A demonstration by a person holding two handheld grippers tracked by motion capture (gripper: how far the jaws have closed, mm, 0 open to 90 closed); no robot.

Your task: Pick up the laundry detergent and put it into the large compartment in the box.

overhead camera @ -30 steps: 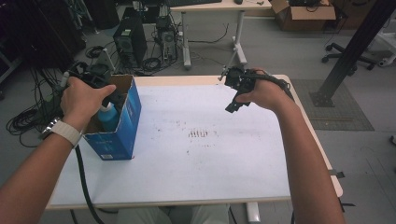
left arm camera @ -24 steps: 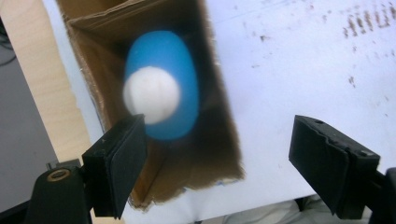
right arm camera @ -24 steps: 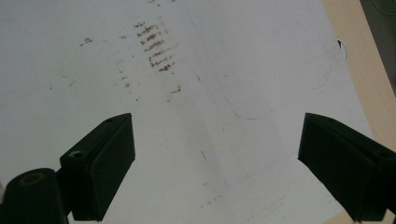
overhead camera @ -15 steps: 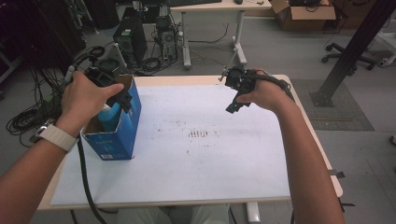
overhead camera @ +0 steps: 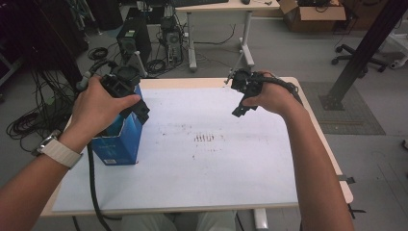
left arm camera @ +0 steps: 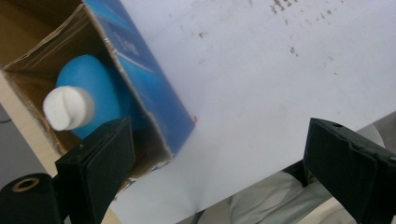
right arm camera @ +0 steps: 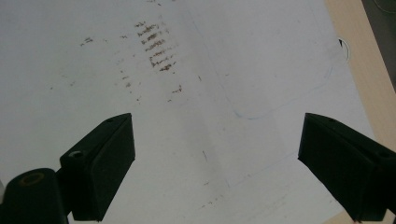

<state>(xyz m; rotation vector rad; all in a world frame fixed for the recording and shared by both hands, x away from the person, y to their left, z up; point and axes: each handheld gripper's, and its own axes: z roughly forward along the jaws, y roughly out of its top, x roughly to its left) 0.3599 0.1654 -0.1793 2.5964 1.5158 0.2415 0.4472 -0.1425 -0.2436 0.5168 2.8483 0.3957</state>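
Note:
An open blue cardboard box (overhead camera: 119, 144) stands upright at the table's left side. Inside it, in the left gripper view, a blue bottle (left arm camera: 103, 87) with a white cap (left arm camera: 69, 108) leans toward the box's (left arm camera: 154, 100) blue wall. My left gripper (overhead camera: 139, 109) hovers above the box's right rim, open and holding nothing (left arm camera: 219, 175), one jaw over the box mouth and the other over the table. My right gripper (overhead camera: 240, 107) hangs over the table's far right, also open and holding nothing (right arm camera: 215, 163).
A white sheet (overhead camera: 207, 173) with brown smudges (overhead camera: 206, 138) covers the wooden table (overhead camera: 317, 130); the smudges (right arm camera: 156, 46) lie ahead of my right gripper. A black cable (overhead camera: 91, 178) trails from my left gripper over the front edge. Desks, computers and cables stand on the floor beyond.
My left hand has lifted and shifted right, from down at the box's mouth to above its right rim. The right hand has barely moved.

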